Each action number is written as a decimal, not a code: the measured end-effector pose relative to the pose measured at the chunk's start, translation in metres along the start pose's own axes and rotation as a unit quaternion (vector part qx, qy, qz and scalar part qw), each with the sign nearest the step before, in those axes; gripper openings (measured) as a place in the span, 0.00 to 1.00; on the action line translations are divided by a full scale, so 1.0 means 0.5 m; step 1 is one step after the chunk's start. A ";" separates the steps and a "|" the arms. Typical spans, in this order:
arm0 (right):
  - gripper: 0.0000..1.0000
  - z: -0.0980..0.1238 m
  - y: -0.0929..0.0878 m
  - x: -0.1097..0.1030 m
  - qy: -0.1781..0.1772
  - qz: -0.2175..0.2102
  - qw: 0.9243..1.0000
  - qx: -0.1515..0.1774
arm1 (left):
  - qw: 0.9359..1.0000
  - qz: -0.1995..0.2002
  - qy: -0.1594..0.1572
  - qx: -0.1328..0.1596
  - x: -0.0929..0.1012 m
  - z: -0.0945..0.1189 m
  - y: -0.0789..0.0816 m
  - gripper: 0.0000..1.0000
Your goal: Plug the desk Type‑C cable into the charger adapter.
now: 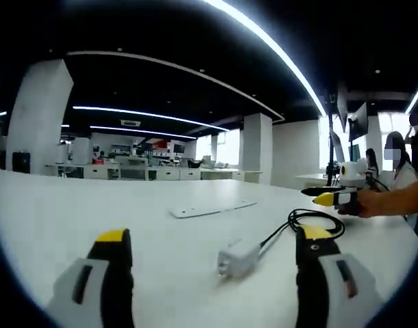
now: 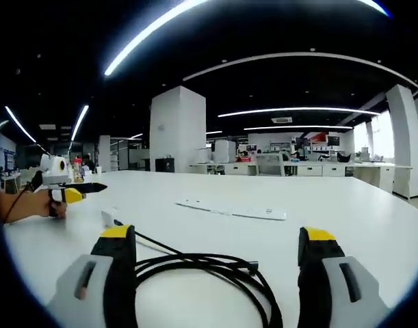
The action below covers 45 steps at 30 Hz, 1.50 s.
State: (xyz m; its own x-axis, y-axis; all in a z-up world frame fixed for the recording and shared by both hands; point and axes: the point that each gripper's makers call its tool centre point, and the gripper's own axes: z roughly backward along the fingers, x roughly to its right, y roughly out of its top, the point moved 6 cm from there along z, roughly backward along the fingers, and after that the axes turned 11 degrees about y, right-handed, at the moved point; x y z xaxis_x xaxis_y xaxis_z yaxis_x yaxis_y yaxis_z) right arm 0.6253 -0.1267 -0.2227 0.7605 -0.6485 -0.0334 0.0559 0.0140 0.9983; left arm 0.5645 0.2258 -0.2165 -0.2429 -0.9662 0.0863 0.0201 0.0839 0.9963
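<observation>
Cable and adapter on the desk, both grippers wide and empty.
Adapter (image 1: 237, 259) lies on the white desk (image 1: 92, 212) between the left gripper (image 1: 212, 249) jaws, just ahead; black cable (image 2: 209, 270) runs off it and coils near the right gripper (image 2: 215, 246). Plug end hard to make out, can't tell if it's seated. Best bet imo: left pins the adapter body w/ port facing out, right takes the cable close behind the plug, lines up straight, then pushes.

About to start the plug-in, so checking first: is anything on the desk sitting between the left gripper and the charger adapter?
Nothing visible does. The charger adapter lies on bare white desk just ahead of the open left gripper, between its jaws' line. The black cable trails away behind it, to the right.
</observation>
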 end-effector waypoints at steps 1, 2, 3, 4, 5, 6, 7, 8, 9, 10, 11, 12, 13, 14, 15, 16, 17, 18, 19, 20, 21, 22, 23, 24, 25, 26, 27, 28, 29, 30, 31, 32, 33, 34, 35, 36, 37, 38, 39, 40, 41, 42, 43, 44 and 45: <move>1.00 -0.002 0.001 0.000 0.000 -0.001 1.000 0.000 | 1.000 -0.002 0.001 -0.001 0.002 0.004 0.000 1.00; 1.00 0.001 0.001 -0.003 0.000 -0.002 1.000 -0.001 | 1.000 -0.001 0.002 -0.002 0.005 0.011 0.000 1.00; 1.00 0.003 0.001 -0.004 0.000 -0.003 1.000 -0.001 | 1.000 0.000 0.003 -0.003 0.006 0.013 0.001 1.00; 1.00 0.012 0.000 -0.010 0.001 -0.004 1.000 0.001 | 1.000 -0.008 0.006 -0.006 0.010 0.021 0.002 1.00; 1.00 0.020 0.000 -0.016 0.002 -0.005 1.000 0.003 | 1.000 -0.016 0.010 -0.009 0.015 0.029 0.003 1.00; 1.00 0.028 -0.001 -0.022 0.004 -0.007 1.000 0.004 | 1.000 -0.024 0.014 -0.011 0.019 0.036 0.004 1.00; 1.00 0.039 -0.003 -0.029 0.002 -0.009 1.000 0.005 | 0.999 -0.030 0.016 -0.002 0.023 0.044 0.008 1.00; 1.00 0.049 -0.004 -0.036 0.001 -0.012 1.000 0.011 | 0.999 -0.032 0.016 0.000 0.027 0.051 0.008 1.00; 1.00 0.052 -0.005 -0.038 0.001 -0.014 1.000 0.012 | 0.999 -0.032 0.018 0.000 0.031 0.058 0.007 1.00; 1.00 0.058 -0.008 -0.042 0.001 -0.015 1.000 0.012 | 0.999 -0.032 0.019 -0.002 0.032 0.063 0.005 1.00; 1.00 0.064 -0.011 -0.046 0.001 -0.016 1.000 0.012 | 0.999 -0.031 0.020 -0.003 0.033 0.067 0.002 1.00; 1.00 0.071 -0.014 -0.050 0.001 -0.017 1.000 0.012 | 0.999 -0.030 0.022 -0.005 0.034 0.071 0.000 1.00; 1.00 0.077 -0.017 -0.054 0.001 -0.019 1.000 0.012 | 0.999 -0.030 0.023 -0.007 0.034 0.076 -0.003 1.00; 1.00 0.088 -0.019 -0.062 0.000 -0.019 1.000 0.014 | 0.999 -0.025 0.025 -0.009 0.037 0.084 -0.007 0.99; 1.00 0.099 -0.022 -0.070 -0.001 -0.017 1.000 0.013 | 0.999 -0.018 0.033 -0.007 0.048 0.104 -0.007 0.99; 1.00 0.108 -0.024 -0.073 -0.003 -0.014 1.000 0.011 | 0.999 -0.009 0.040 0.018 0.054 0.116 0.005 0.99; 1.00 0.121 -0.023 -0.081 -0.007 -0.011 1.000 0.015 | 0.998 -0.014 0.037 0.056 0.063 0.135 0.021 0.98; 1.00 0.137 -0.022 -0.093 -0.010 -0.009 1.000 0.021 | 0.997 -0.028 0.040 0.059 0.078 0.161 0.022 0.97; 1.00 0.146 -0.022 -0.107 -0.011 -0.006 1.000 0.018 | 0.997 -0.030 0.043 0.055 0.086 0.174 0.021 0.96; 1.00 0.153 -0.023 -0.114 -0.011 -0.003 1.000 0.016 | 0.997 -0.030 0.044 0.053 0.092 0.182 0.020 0.96; 1.00 0.165 -0.022 -0.124 -0.013 0.000 1.000 0.019 | 0.998 -0.021 0.042 0.048 0.101 0.199 0.018 0.96; 1.00 0.174 -0.020 -0.134 -0.014 0.001 1.000 0.023 | 0.998 -0.013 0.039 0.046 0.103 0.208 0.015 0.95; 1.00 0.182 -0.019 -0.141 -0.014 0.002 1.000 0.025 | 0.998 -0.011 0.039 0.044 0.108 0.217 0.012 0.95; 1.00 0.189 -0.020 -0.151 -0.014 0.003 1.000 0.025 | 0.998 -0.010 0.039 0.038 0.106 0.223 0.007 0.95; 1.00 0.196 -0.020 -0.159 -0.016 0.007 1.000 0.025 | 0.999 -0.011 0.040 0.033 0.109 0.232 0.003 0.95; 1.00 0.205 -0.021 -0.169 -0.017 0.008 1.000 0.024 | 0.999 -0.011 0.042 0.030 0.107 0.239 -0.002 0.95; 1.00 0.210 -0.021 -0.174 -0.018 0.008 1.000 0.024 | 0.999 -0.007 0.045 0.030 0.107 0.248 -0.005 0.95; 1.00 0.217 -0.021 -0.181 -0.018 0.006 0.999 0.025 | 0.998 -0.001 0.047 0.031 0.113 0.261 -0.009 0.95; 1.00 0.224 -0.020 -0.186 -0.019 0.004 0.999 0.027 | 0.998 0.003 0.048 0.028 0.114 0.267 -0.008 0.94; 1.00 0.231 -0.018 -0.192 -0.022 0.000 0.999 0.030 | 0.998 0.004 0.049 0.024 0.109 0.271 -0.006 0.94; 1.00 0.236 -0.015 -0.200 -0.023 -0.003 0.999 0.033 | 0.998 0.004 0.051 0.024 0.112 0.279 -0.005 0.94; 1.00 0.242 -0.013 -0.207 -0.024 -0.003 0.999 0.036 | 0.998 0.005 0.054 0.026 0.119 0.290 -0.004 0.94; 1.00 0.245 -0.012 -0.211 -0.025 -0.001 0.999 0.037 | 0.998 0.007 0.056 0.032 0.121 0.297 -0.001 0.94; 1.00 0.249 -0.011 -0.216 -0.026 0.000 0.999 0.036 | 0.998 0.007 0.056 0.033 0.122 0.305 0.000 0.94; 1.00 0.251 -0.011 -0.219 -0.026 0.000 0.999 0.035 | 0.998 0.007 0.057 0.033 0.125 0.308 0.001 0.94; 1.00 0.257 -0.010 -0.226 -0.026 -0.002 0.999 0.036 | 0.998 0.006 0.057 0.033 0.122 0.310 0.002 0.94; 1.00 0.262 -0.010 -0.232 -0.026 -0.003 0.999 0.037 | 0.998 0.004 0.054 0.033 0.124 0.314 0.002 0.93; 1.00 0.264 -0.011 -0.236 -0.027 -0.004 0.999 0.037 | 0.998 0.006 0.051 0.032 0.126 0.316 0.003 0.93; 1.00 0.265 -0.011 -0.238 -0.028 -0.004 0.999 0.037 | 0.998 0.006 0.050 0.030 0.128 0.318 0.005 0.93; 1.00 0.268 -0.011 -0.242 -0.029 -0.003 0.999 0.036 | 0.998 0.005 0.050 0.028 0.143 0.331 0.010 0.93; 1.00 0.270 -0.012 -0.245 -0.030 -0.001 0.999 0.036 | 0.998 0.001 0.051 0.028 0.146 0.334 0.013 0.93; 1.00 0.273 -0.012 -0.247 -0.032 -0.001 0.999 0.034 | 0.998 -0.005 0.053 0.030 0.138 0.329 0.014 0.93; 1.00 0.276 -0.012 -0.249 -0.032 0.000 0.999 0.035 | 0.998 -0.010 0.054 0.032 0.137 0.329 0.017 0.94; 1.00 0.277 -0.011 -0.251 -0.033 0.000 0.999 0.036 | 0.998 -0.012 0.054 0.034 0.150 0.342 0.023 0.93; 1.00 0.281 -0.011 -0.253 -0.034 -0.002 0.999 0.039 | 0.998 -0.015 0.055 0.038 0.152 0.343 0.027 0.93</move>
State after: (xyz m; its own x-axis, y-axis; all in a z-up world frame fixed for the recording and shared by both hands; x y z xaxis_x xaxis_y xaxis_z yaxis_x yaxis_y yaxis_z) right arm 0.4379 -0.1516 -0.2173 0.7139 -0.6992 -0.0377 0.0067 -0.0470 0.9989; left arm 0.3797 0.1951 -0.1968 -0.1352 -0.9890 0.0606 -0.0611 0.0694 0.9957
